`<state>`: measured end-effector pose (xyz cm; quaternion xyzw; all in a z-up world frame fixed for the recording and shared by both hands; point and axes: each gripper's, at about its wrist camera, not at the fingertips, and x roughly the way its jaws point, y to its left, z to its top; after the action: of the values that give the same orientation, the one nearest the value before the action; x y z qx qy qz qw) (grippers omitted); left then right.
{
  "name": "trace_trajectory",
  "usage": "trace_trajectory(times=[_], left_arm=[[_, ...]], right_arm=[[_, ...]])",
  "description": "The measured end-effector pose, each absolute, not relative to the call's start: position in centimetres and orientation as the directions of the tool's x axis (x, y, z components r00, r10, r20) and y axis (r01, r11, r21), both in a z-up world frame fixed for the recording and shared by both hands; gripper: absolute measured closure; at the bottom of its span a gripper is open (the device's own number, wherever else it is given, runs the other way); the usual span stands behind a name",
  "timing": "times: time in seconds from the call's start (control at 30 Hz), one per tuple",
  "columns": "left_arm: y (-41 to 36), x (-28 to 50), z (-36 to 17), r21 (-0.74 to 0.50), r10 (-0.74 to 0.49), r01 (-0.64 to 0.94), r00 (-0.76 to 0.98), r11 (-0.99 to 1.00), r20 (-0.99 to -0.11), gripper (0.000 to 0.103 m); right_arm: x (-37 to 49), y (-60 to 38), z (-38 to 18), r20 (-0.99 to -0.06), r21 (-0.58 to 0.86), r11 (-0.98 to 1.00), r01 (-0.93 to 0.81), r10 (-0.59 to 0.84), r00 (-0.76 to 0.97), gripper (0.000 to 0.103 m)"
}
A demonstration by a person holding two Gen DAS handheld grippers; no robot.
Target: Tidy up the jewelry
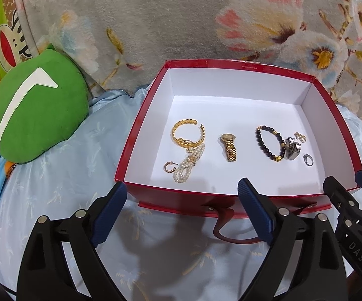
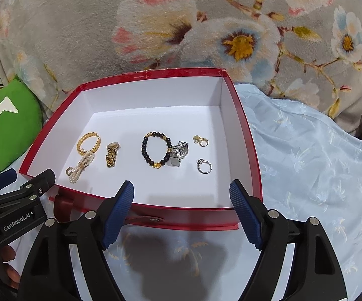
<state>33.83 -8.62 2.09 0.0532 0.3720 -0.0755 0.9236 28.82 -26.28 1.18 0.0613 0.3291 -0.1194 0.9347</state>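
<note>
Left wrist view: nearest, the left gripper (image 1: 182, 190) hovers at the near rim of the red box (image 1: 140, 135), its blue pads spread wide with nothing between them; the right gripper (image 2: 181, 192) sits just beside it, jaws likewise apart and empty. Both point down into the box, which rests on a pale blue sheet (image 1: 55, 175). On the white floor the jewelry lies in a loose row across the box. At the left, a pearl bracelet (image 1: 187, 166) runs lengthwise from near to far, a small hoop earring (image 1: 168, 167) beside it and a gold bangle (image 1: 188, 133) touching its far end. The gold watch (image 1: 228, 146) lies in the middle, strap end toward the grippers (dial away). Further right: a dark bead bracelet (image 1: 268, 143), a silver watch (image 1: 292, 149) against it, a silver ring (image 1: 308, 160) and gold earrings (image 1: 300, 136). Beyond, a green cushion (image 1: 35, 110) and a floral blanket (image 1: 181, 25).
</note>
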Motion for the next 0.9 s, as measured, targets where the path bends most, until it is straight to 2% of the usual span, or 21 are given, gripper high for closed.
trace_trajectory(times=[0.7,0.9], left_arm=[[-8.61,33.76,2.01,0.048,-0.092,0.172,0.717,0.984,-0.691,0.013],[-8.2,33.94,1.78,0.035,-0.086,0.152,0.717,0.988,-0.692,0.007]], right_arm=[[28.84,-25.89,1.31,-0.627,0.042,0.968,0.248,-0.167,0.761,0.021],[28.85,-25.85,1.33,-0.627,0.041,0.968,0.246,-0.167,0.761,0.02]])
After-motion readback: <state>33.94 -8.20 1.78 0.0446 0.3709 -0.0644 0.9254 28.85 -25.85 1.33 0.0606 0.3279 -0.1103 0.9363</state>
